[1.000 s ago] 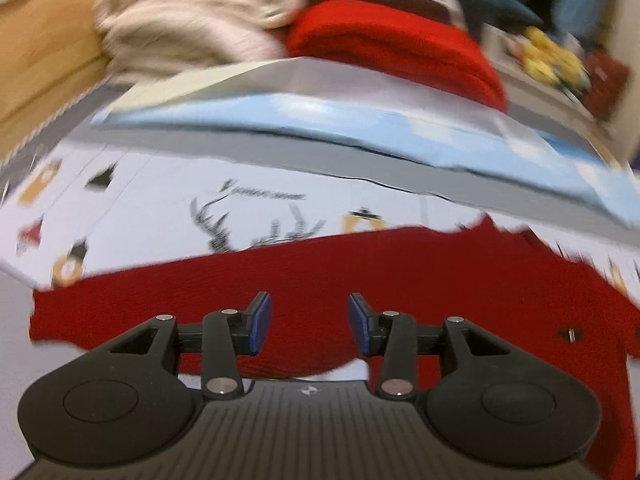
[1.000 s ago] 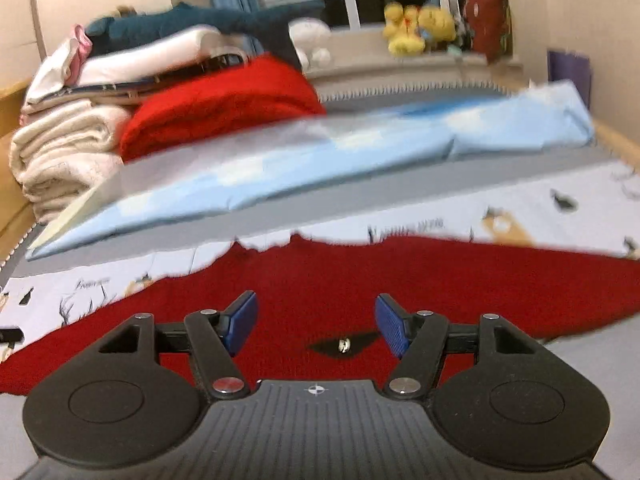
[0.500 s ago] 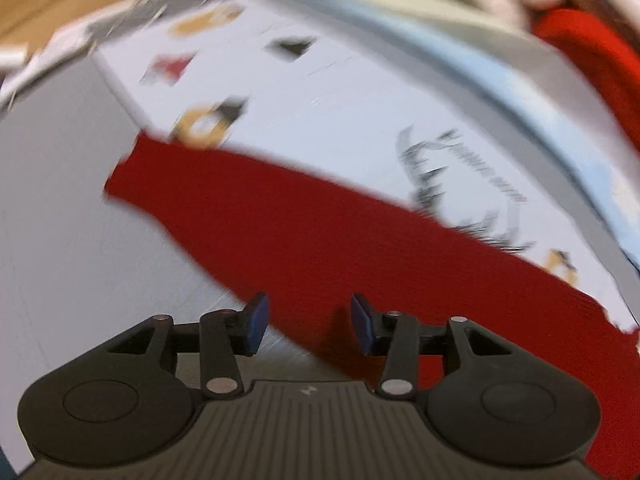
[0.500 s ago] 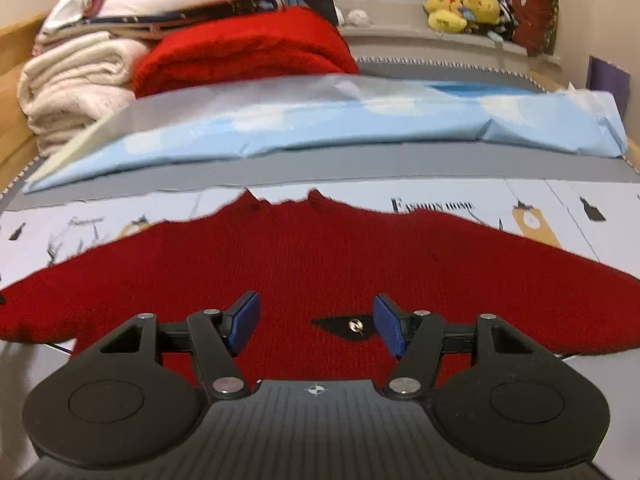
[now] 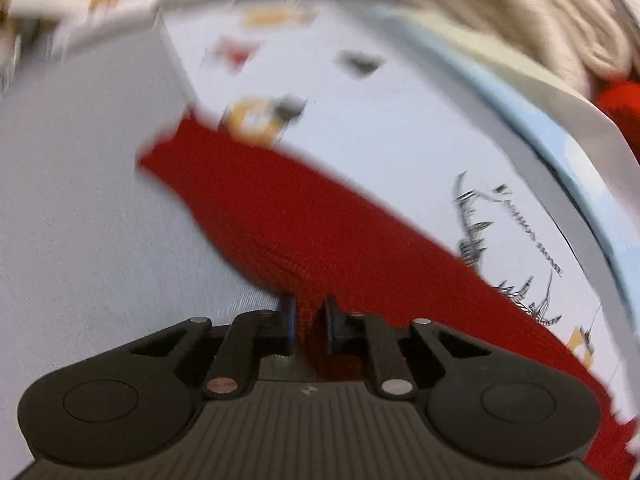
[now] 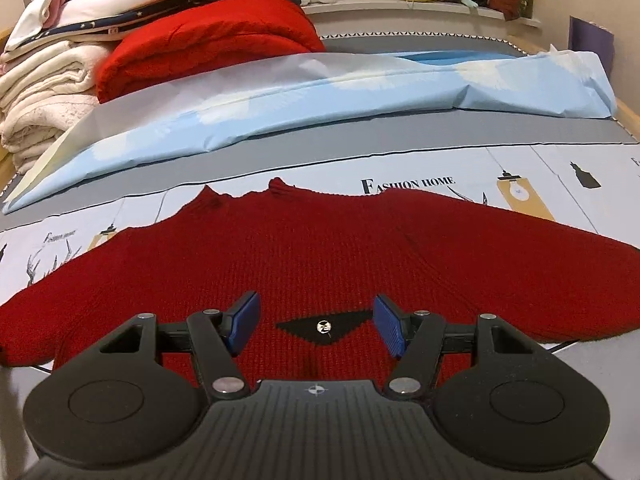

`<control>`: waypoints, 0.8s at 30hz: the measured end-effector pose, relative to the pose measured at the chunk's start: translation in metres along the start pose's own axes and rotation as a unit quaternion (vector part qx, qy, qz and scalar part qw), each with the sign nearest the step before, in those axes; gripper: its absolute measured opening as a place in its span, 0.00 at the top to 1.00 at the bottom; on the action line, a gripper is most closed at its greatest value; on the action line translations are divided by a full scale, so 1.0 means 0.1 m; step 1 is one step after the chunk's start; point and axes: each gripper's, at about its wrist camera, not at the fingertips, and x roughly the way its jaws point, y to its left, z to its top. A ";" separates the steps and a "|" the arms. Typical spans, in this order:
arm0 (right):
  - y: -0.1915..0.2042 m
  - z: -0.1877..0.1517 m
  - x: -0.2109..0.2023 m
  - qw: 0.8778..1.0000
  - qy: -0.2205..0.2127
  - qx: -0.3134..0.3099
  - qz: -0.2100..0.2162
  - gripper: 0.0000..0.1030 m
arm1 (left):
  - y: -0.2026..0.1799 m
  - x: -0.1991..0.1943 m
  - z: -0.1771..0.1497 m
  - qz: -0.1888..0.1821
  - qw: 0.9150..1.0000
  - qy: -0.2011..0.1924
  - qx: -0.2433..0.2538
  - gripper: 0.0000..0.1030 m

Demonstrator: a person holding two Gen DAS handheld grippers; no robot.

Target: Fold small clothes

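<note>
"FASHION HOME" in dark caps on printed bed sheet (image 6: 520,168), just beyond red sweater (image 6: 320,248), right-wrist view. Same wording smaller at sheet's left edge, partly legible. Left-wrist view: print on sheet (image 5: 400,128) blurred, unreadable. No other legible txt.

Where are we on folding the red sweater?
Early. Done: the red sweater lies spread flat on the printed sheet, sleeves out, no fold made. In hand: the left hand-held gripper is closing on a pinch of a sleeve's lower edge; the right hand-held gripper hangs open above the hem. Left: every fold, sleeves and body.
</note>
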 end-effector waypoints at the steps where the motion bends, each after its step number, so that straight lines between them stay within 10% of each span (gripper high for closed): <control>1: 0.00 0.00 0.01 1.000 0.002 0.000 0.002 0.38 | -0.15 -0.16 -0.03 0.001 0.998 -0.038 0.040 0.87; 4: 0.00 0.01 0.02 1.000 0.002 0.000 0.004 0.40 | -0.74 -0.71 -0.30 -0.051 0.968 -0.154 0.193 0.88; 7: -0.02 0.03 0.03 1.000 0.000 0.007 0.003 0.44 | -1.21 -1.25 -0.83 -0.170 0.910 -0.210 0.316 0.88; 12: -0.06 0.03 0.05 1.000 0.002 0.017 -0.012 0.47 | -1.62 -1.77 -1.87 -0.360 0.783 -0.142 0.487 0.72; 14: -0.11 0.03 0.08 0.999 0.006 0.028 -0.021 0.47 | -1.64 -1.83 -2.07 -0.392 0.752 -0.122 0.516 0.72; 17: -0.20 0.02 0.12 0.998 0.015 0.060 -0.033 0.46 | -1.63 -1.80 -1.91 -0.404 0.775 -0.097 0.476 0.72; 24: -0.23 -0.02 0.25 0.993 0.047 0.104 0.000 0.46 | -1.55 -1.10 -1.20 -0.275 0.904 -0.012 0.329 0.68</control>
